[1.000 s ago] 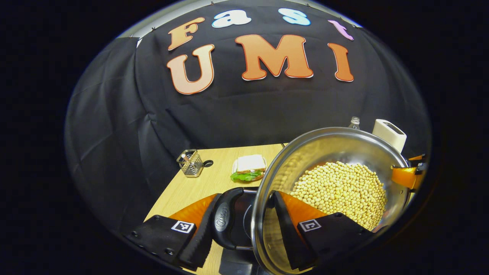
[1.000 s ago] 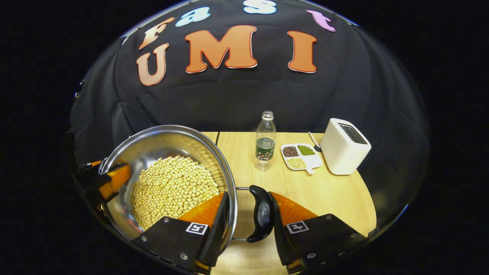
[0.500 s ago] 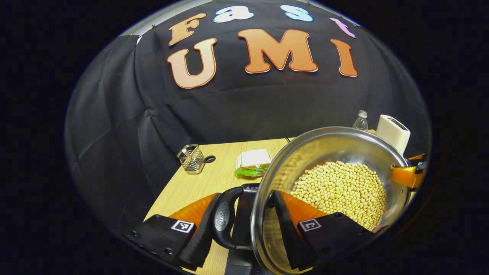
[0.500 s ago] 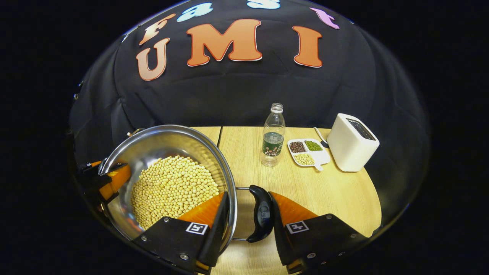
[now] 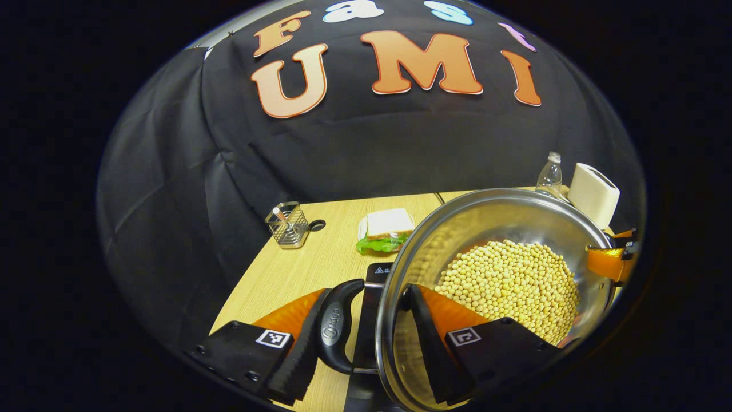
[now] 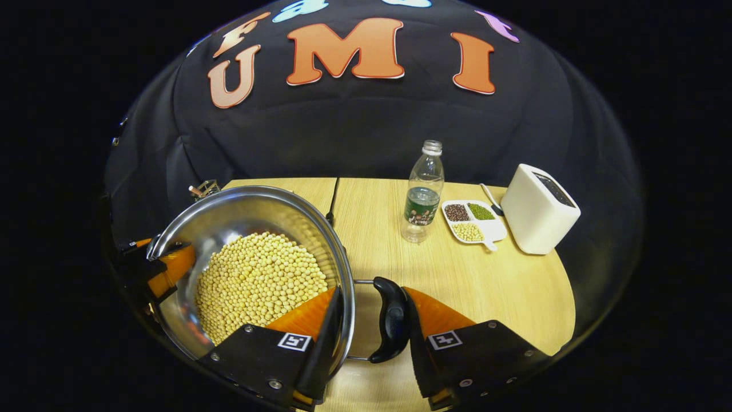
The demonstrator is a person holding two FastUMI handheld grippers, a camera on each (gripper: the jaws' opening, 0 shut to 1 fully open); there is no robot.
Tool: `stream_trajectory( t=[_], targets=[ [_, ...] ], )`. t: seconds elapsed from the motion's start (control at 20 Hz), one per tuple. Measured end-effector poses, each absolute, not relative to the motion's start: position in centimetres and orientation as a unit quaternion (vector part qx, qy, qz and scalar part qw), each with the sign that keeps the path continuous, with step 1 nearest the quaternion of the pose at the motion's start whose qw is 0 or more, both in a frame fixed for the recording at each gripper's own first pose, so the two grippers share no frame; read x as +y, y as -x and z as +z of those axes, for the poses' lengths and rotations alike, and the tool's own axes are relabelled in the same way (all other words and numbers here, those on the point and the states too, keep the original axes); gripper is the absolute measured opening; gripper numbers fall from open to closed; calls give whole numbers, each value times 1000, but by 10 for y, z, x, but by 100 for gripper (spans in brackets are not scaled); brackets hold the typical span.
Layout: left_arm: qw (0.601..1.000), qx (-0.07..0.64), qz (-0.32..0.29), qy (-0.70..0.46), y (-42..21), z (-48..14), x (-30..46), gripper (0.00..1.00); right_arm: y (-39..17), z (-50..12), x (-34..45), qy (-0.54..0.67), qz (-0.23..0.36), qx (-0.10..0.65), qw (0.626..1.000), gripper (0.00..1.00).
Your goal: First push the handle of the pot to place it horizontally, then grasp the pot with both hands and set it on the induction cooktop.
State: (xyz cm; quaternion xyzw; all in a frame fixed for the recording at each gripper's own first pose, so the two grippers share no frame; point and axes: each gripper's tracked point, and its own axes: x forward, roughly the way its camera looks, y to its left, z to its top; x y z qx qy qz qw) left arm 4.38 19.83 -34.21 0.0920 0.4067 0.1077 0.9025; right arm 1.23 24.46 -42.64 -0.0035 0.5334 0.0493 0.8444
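The table [image 6: 486, 286] carries a toaster [image 6: 537, 214], a bottle [image 6: 423, 194] and a sandwich [image 5: 389, 229]. The pot [image 5: 503, 229], full of soybeans [image 5: 509, 286], is held in the air between both grippers, above the table. Step in hand: the two-handed carry. The induction cooktop [image 5: 369, 292] lies just beneath the pot's left edge.

The left gripper [image 5: 366, 337] clamps the left handle [image 5: 337, 326] and rim. The right gripper [image 6: 369, 332] clamps the right handle [image 6: 392, 320] and rim.

Next move: centre the pot over the cooktop, keep it level, lower both sides together.
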Motion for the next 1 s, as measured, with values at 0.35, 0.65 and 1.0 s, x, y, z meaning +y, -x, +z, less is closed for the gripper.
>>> stream_trajectory(
  t=[0.35, 0.65, 1.0],
  targets=[
    [890, 430, 113, -98, -40, -364, 214, 85, -8, -452, 258, 2, 63, 552, 831, 60],
    [884, 440, 117, -102, -36, -376, 225, 89, -6, -468, 269, 5, 70, 561, 825, 60],
    [880, 450, 109, -101, -36, -384, 224, 85, -7, -473, 274, 18, 72, 563, 823, 60]
  ],
)
